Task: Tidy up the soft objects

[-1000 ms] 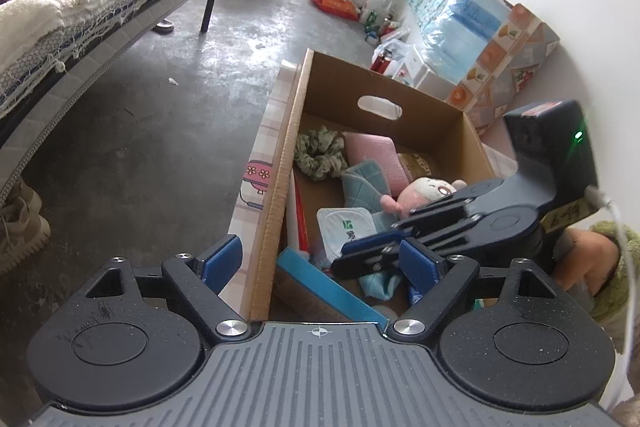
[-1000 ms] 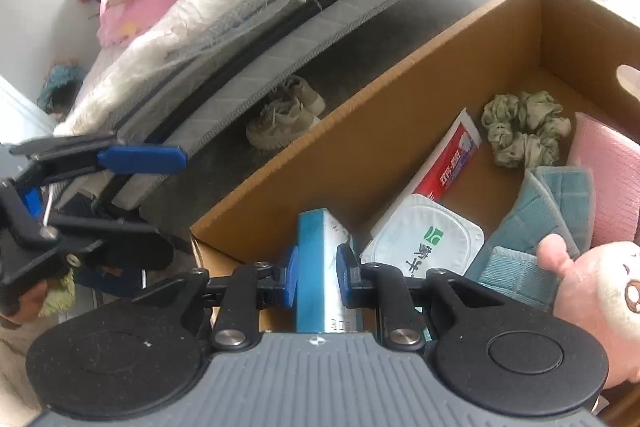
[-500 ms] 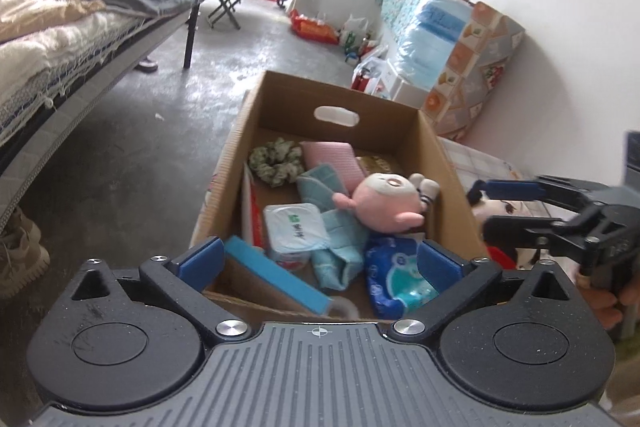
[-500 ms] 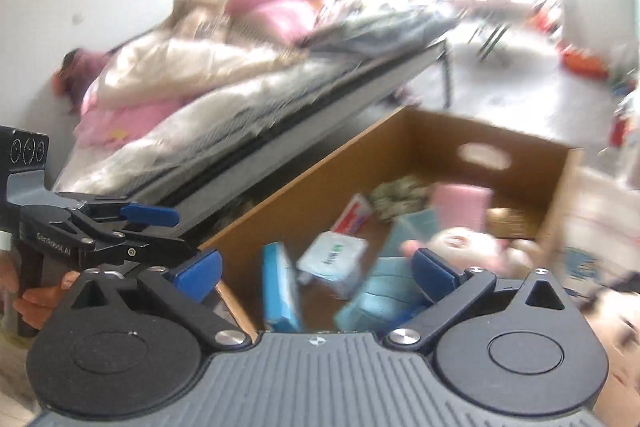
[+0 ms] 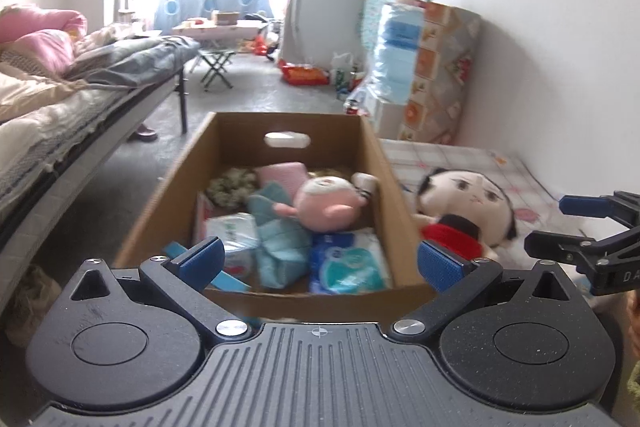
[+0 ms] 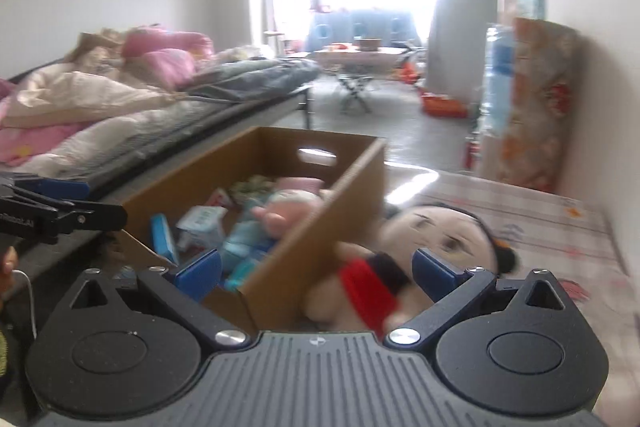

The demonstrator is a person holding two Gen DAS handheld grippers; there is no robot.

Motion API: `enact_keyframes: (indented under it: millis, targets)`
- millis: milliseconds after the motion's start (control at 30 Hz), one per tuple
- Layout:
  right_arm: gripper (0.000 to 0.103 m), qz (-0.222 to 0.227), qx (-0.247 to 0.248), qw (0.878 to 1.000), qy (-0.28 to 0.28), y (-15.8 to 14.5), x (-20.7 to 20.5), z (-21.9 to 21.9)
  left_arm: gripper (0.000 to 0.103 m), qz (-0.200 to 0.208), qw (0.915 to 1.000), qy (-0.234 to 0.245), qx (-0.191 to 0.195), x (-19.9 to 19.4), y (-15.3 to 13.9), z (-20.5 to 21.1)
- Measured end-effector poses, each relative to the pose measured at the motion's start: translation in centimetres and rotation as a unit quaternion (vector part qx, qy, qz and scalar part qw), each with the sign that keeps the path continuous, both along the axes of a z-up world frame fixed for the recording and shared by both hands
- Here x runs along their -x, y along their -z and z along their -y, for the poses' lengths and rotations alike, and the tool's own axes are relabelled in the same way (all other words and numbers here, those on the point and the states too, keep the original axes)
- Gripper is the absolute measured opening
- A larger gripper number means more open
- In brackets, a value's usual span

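Observation:
A cardboard box (image 5: 384, 163) stands on the floor and holds a pink plush toy (image 5: 326, 203), teal cloths (image 5: 280, 235), a green scrunchie (image 5: 232, 187), a pink cloth (image 5: 280, 173) and tissue packs (image 5: 344, 263). A doll with black hair and a red top (image 5: 464, 211) lies on the checked mat right of the box. My left gripper (image 5: 320, 259) is open and empty above the box's near end. My right gripper (image 6: 316, 269) is open and empty, close over the doll (image 6: 436, 231) and the box's right wall (image 6: 320, 223).
A bed with blankets (image 5: 60, 107) runs along the left. Shoes (image 5: 24, 303) lie under it. Water bottles and a patterned board (image 5: 436, 75) stand by the right wall. The checked mat (image 5: 460, 163) lies right of the box. A folding stool (image 5: 216, 67) stands further back.
My right gripper has let go of the blue box inside the cardboard box, opened, and drawn back to the right over the doll. My left gripper has pulled back and levelled, still open.

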State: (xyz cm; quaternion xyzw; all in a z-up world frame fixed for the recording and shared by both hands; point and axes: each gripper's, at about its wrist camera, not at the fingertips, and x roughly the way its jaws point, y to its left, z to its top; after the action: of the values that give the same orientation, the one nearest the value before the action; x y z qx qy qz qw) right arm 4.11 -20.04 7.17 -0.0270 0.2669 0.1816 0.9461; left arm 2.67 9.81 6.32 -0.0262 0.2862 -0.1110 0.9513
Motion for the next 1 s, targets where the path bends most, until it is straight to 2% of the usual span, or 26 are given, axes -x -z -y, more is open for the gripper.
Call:
enact_keyframes:
  millis: [100,267,600,700,833,1000]
  targets:
    - [0.103,0.009,0.002,1.0,0.024,0.2,1.7,1.5,0.103,-0.01,0.9998,0.012,0.016,0.6,0.3,1.7]
    - [0.103,0.025,0.01,0.997,0.066,0.8,4.3,3.8,0.103,-0.018,0.9996,-0.004,0.022,1.5,1.2,4.4]
    - [0.103,0.034,0.021,0.987,0.157,1.5,6.6,5.8,0.103,-0.019,0.9985,-0.018,-0.048,3.0,1.7,9.4]
    - [0.103,0.021,0.035,0.977,0.207,1.8,6.8,5.6,0.103,-0.036,0.9981,-0.009,-0.049,3.0,2.3,10.1]
    - [0.103,0.015,0.06,0.972,0.226,2.4,7.5,5.2,0.103,-0.038,0.9972,-0.034,-0.054,3.6,3.0,10.6]
    - [0.103,-0.004,0.047,0.97,0.239,2.2,8.8,5.8,0.103,-0.043,0.9971,-0.022,-0.059,4.1,3.4,11.5]
